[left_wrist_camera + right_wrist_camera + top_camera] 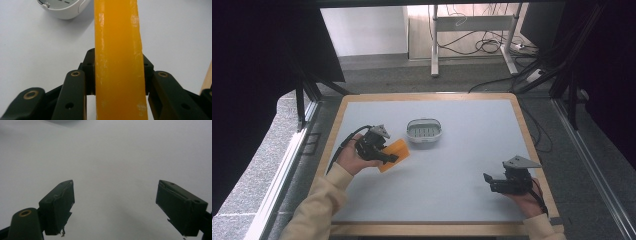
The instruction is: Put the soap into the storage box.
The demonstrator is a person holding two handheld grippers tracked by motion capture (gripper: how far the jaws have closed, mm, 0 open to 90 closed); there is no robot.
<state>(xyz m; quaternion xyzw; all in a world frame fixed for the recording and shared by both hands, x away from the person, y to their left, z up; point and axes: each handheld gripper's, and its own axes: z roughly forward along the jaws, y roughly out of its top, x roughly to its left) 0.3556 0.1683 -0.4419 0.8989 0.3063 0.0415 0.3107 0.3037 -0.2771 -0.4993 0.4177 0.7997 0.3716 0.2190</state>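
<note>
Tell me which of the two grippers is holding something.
The left gripper: its jaws clamp the orange block. The right gripper is open and holds nothing.

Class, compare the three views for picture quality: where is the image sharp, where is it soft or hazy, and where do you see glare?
High view: evenly lit, the table crisp, dark surroundings. Left gripper view: the orange block held in the left claw is sharp, with small glossy highlights; the white dish behind is slightly soft. Right gripper view: hazy and washed out, the open right claw soft-edged over a featureless surface.

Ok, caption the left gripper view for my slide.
Left gripper clamped on an orange soap bar, white soap dish ahead.
</note>
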